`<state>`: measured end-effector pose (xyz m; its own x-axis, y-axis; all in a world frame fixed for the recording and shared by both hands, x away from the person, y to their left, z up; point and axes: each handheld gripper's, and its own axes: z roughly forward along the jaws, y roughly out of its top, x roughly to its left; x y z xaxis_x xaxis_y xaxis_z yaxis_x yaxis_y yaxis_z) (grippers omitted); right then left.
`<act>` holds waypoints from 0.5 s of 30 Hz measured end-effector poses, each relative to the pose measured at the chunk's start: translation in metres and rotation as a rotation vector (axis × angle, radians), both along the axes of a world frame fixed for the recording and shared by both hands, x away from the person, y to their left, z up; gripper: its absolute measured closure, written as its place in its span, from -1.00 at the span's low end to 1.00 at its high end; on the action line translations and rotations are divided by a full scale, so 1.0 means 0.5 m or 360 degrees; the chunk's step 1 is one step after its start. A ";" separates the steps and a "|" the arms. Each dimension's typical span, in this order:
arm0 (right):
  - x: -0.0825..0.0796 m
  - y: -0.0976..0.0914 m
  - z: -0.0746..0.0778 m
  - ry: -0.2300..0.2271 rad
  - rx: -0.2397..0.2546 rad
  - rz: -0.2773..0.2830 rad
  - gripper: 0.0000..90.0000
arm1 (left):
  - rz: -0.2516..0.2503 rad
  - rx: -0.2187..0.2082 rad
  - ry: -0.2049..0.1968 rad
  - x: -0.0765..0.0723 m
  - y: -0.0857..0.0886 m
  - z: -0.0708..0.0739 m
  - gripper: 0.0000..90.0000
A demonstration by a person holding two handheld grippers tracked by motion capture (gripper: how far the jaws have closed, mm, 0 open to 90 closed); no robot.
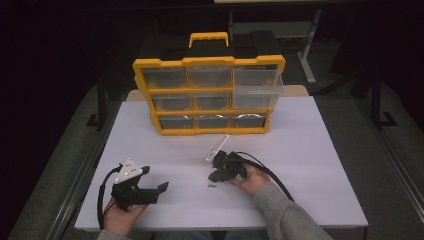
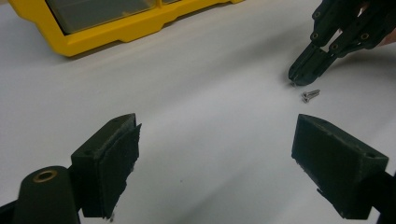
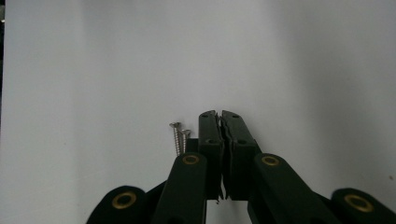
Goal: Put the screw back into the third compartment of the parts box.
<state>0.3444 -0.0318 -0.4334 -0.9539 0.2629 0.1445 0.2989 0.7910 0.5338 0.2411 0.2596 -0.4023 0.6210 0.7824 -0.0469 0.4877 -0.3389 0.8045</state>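
Two small silver screws (image 3: 180, 136) lie side by side on the white table (image 1: 310, 165), just left of my right gripper's jaws in the right gripper view. My right gripper (image 3: 219, 115) is shut, its pads pressed together with nothing seen between them. In the left gripper view its tip (image 2: 295, 77) touches the table a little beyond the screws (image 2: 310, 94). In the high view the right gripper (image 1: 213, 176) sits at centre front, with the screws (image 1: 212, 185) just before it. My left gripper (image 2: 217, 140) is open and empty, low over the table at front left (image 1: 154, 179).
A yellow organizer case (image 1: 209, 62) with clear drawers stands upright at the back of the table. Its top right drawer (image 1: 257, 82) is pulled out. A black cable (image 1: 272, 172) trails from the right gripper along the sleeve. Dark floor surrounds the table.
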 end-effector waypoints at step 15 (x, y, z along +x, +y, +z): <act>-0.007 -0.018 0.063 0.0034 0.0043 0.0060 0.91 | -0.0001 0.0011 -0.0008 0.003 0.002 -0.002 -0.68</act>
<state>0.3409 -0.0407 -0.4018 -0.9597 0.2225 0.1714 0.2806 0.7872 0.5491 0.2427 0.2605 -0.4036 0.6215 0.7825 -0.0382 0.4836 -0.3448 0.8045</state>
